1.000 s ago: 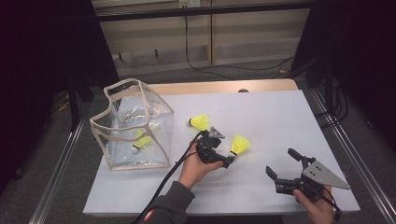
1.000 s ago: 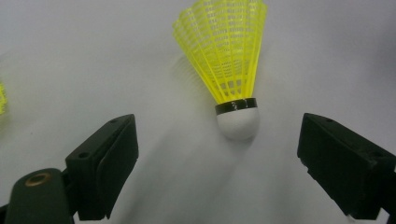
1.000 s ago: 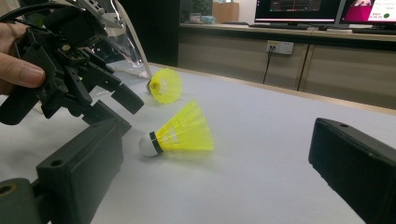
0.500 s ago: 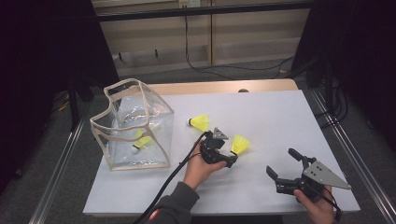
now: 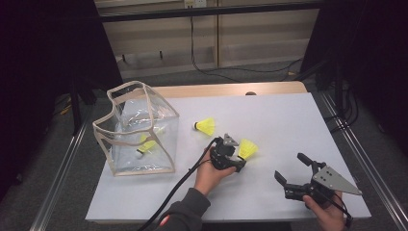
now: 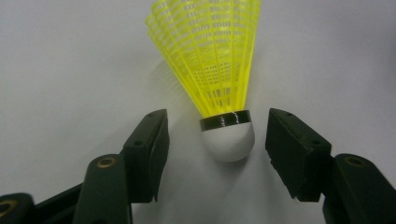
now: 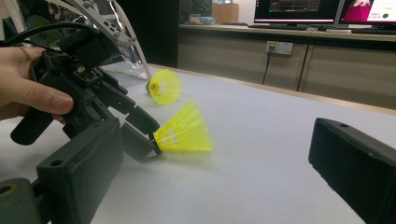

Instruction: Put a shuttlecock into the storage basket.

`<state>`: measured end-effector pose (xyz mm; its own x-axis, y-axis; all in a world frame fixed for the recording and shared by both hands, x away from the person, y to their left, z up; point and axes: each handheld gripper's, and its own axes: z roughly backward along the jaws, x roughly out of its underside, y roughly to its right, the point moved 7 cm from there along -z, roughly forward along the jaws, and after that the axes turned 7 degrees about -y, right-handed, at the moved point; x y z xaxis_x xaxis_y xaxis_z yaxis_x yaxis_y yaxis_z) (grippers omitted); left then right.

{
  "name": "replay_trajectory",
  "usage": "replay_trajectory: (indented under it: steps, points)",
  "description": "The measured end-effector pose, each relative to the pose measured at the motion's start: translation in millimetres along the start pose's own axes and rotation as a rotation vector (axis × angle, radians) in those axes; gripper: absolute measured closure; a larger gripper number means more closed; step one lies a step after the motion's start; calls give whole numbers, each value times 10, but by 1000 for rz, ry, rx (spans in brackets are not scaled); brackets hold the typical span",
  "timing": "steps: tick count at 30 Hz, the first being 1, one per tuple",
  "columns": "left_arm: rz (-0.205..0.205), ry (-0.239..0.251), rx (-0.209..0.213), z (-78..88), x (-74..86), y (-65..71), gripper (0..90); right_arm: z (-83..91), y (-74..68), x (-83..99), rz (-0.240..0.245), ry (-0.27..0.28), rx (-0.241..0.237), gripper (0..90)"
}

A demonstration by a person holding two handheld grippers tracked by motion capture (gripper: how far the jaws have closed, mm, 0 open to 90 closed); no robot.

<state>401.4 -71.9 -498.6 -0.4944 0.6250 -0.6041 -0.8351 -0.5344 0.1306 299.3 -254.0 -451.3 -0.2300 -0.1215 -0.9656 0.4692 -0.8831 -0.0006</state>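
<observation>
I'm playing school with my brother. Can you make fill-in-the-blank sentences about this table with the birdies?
1. The left tool has its jaws either side of a shuttlecock whose skirt is ____.
2. That shuttlecock's round cork is ____ in colour.
3. One more shuttlecock lies inside the clear ____.
4. The right tool holds ____ between its jaws.

Missing words: yellow; white; bag; nothing

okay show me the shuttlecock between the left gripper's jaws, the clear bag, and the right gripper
shuttlecock [image 6: 228,140]: left gripper view, white cork tip.
clear bag [image 5: 126,169]: high view, bottom seam.
right gripper [image 5: 289,171]: high view, midway between fingertips.
</observation>
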Motion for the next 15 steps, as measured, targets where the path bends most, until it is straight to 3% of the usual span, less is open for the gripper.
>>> replay_trajectory:
  steps: [8,15]
  points:
    - [25,27,-11,-62,-32,19,521,1,-2,2,-1,-1,-1,27]
    - [9,33,-27,-72,-38,25,588,8,5,1,2,0,0,27]
